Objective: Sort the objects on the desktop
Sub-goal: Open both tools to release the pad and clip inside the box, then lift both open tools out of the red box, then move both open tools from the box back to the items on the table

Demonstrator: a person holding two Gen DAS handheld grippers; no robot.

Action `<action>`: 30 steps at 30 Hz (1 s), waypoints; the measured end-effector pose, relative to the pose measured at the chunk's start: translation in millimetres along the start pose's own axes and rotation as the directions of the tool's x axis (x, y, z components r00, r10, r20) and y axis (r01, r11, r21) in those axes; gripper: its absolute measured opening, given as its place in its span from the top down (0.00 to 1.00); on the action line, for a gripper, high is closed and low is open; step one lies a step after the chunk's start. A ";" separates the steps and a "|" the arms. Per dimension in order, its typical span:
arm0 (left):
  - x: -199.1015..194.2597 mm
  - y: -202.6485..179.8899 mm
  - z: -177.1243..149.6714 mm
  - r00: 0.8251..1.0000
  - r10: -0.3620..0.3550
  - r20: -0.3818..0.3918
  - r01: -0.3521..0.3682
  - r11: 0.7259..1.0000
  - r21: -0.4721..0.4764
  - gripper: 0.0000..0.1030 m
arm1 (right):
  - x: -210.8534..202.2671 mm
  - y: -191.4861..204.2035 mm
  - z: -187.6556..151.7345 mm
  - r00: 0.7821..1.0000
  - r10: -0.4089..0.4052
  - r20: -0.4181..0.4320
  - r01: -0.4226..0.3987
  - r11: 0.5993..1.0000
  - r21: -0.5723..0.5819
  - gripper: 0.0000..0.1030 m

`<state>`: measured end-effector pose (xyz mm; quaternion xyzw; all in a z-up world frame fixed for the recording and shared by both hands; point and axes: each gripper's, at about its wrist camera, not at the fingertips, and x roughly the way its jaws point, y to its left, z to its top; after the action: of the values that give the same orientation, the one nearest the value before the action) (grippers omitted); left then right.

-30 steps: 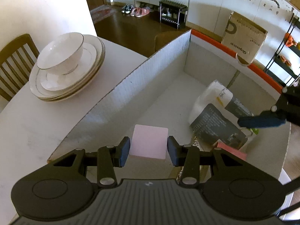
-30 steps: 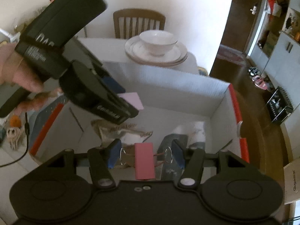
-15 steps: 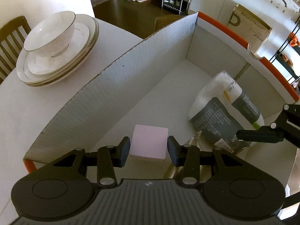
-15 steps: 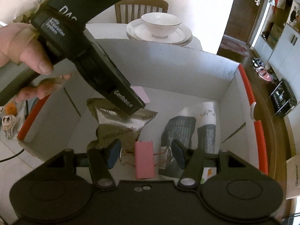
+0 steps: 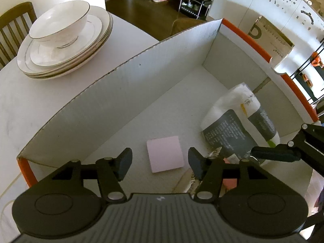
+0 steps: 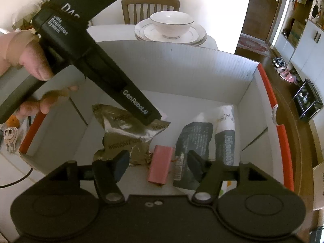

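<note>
The pink pad lies flat on the floor of the box, between and a little ahead of the left gripper, whose jaws have just been opening; the fingers stand spread with clear gaps on both sides and touch nothing. The pink clip lies on the box floor between the fingers of the right gripper, tilted, its wire handles hard to make out. Those jaws have also just been opening, and neither pad presses on the clip. So both things appear to be released inside the box.

Just ahead of the right gripper's left finger lies a crumpled foil bag, and ahead of its right finger a grey and white pack. The left gripper's snout hangs over the foil bag in the right wrist view, held by a hand.

Beyond the box wall, well apart from both grippers, a bowl sits on stacked plates on the table.

The risks, as I judge them: on withdrawal a finger could catch the clip's handles or the foil bag and drag them out, because both lie close to the right fingers. The two grippers work close together in one box, so lifting both at once could make them collide.
</note>
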<state>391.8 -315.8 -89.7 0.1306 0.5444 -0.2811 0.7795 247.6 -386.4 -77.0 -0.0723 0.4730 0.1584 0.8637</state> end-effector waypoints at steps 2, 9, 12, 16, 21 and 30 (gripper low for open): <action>-4.6 -2.5 -1.0 1.000 -0.002 0.017 0.002 1.000 0.000 0.42 | -1.9 -0.1 0.2 1.000 0.003 0.002 -0.003 1.000 0.001 0.32; -29.4 -2.6 -9.4 0.998 -0.007 0.069 0.007 1.000 0.003 0.42 | -14.2 -1.5 0.0 1.000 0.008 0.027 -0.009 1.000 0.011 0.29; -41.2 -5.6 -14.2 0.995 -0.004 0.096 0.002 1.000 0.014 0.42 | -20.3 -1.9 0.1 0.999 0.007 0.037 -0.008 1.000 0.020 0.29; -59.5 -11.6 -20.2 0.990 -0.015 0.138 0.012 1.000 0.022 0.42 | -31.1 -0.3 2.3 0.998 0.008 0.056 -0.009 1.000 0.025 0.27; -85.6 -18.8 -33.9 0.981 -0.015 0.195 0.008 0.999 0.036 0.42 | -48.3 6.4 2.2 0.996 0.014 0.085 -0.016 1.000 0.020 0.24; -126.4 -30.3 -66.0 0.961 -0.023 0.275 0.007 0.998 0.060 0.42 | -77.0 15.7 -3.9 0.992 0.020 0.125 -0.022 1.000 0.018 0.20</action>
<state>291.6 -269.2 5.3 0.1087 0.4231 -0.3181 0.8414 200.5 -388.6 -14.0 -0.0490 0.4204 0.1672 0.8904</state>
